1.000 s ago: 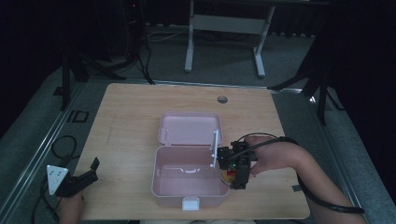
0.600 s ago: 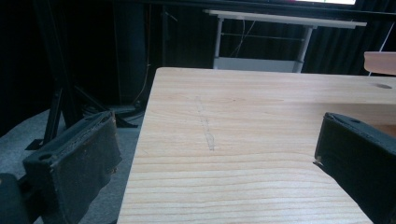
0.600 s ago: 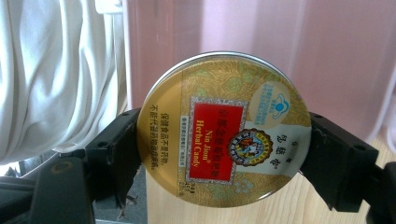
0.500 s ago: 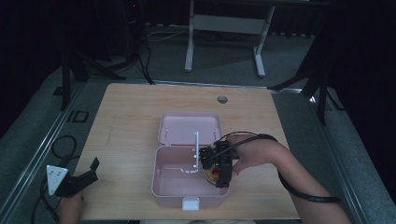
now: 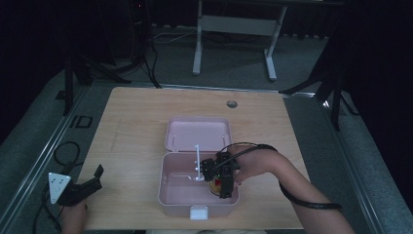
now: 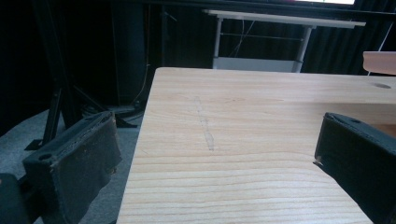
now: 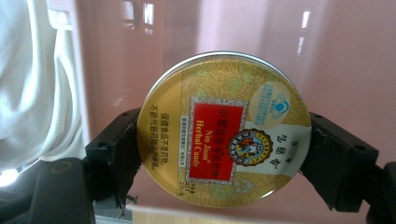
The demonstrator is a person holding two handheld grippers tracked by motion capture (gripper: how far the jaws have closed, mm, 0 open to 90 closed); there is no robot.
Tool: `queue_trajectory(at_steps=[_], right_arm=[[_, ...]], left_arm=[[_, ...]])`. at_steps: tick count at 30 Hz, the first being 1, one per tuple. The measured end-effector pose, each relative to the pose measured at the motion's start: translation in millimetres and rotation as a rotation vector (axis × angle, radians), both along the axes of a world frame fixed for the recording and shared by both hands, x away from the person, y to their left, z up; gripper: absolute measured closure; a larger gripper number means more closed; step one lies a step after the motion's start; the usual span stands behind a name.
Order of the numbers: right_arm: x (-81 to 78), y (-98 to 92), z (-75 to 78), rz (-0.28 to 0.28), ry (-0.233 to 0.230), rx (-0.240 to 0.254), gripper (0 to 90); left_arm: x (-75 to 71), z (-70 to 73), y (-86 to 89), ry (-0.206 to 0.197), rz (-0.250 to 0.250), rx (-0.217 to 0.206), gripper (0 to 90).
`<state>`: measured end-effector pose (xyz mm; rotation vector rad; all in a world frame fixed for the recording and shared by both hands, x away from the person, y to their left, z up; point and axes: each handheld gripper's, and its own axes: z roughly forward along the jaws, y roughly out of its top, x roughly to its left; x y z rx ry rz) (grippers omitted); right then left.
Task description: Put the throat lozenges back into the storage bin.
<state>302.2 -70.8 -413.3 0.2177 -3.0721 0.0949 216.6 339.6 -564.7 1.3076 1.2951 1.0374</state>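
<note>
**Tin held over the box's right end**

The right tool (image 5: 222, 181) pinches a round tin (image 7: 224, 128) by its rim, lid facing the camera, low inside the open pink box (image 5: 168, 187). The left tool (image 5: 80, 187), spread and empty, sits well apart at the desk (image 5: 136, 122) edge.

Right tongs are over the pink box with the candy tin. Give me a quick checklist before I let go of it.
1. Grip on the round candy tin: ok, the right tongs clamp it on both sides of its rim.
2. Tin over the open base of the pink box: ok, the right tongs hang inside its outline.
3. Lid out of the way: ok, folded back flat.
4. Tin resting on the box floor: cannot tell.
5. White piece standing in the box, clear of the tin: cannot tell, it is close.
6. Left tongs clear: ok, open at the table's left edge.
</note>
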Motion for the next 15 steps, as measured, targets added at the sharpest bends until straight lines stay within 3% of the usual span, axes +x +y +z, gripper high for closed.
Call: queue_trajectory(at_steps=[15], right_arm=[[5.6,1.8,-35.3,0.008,0.022,-0.044,19.8]], left_arm=[[0.1,0.0,-0.3,0.001,0.002,0.003,0.4]])
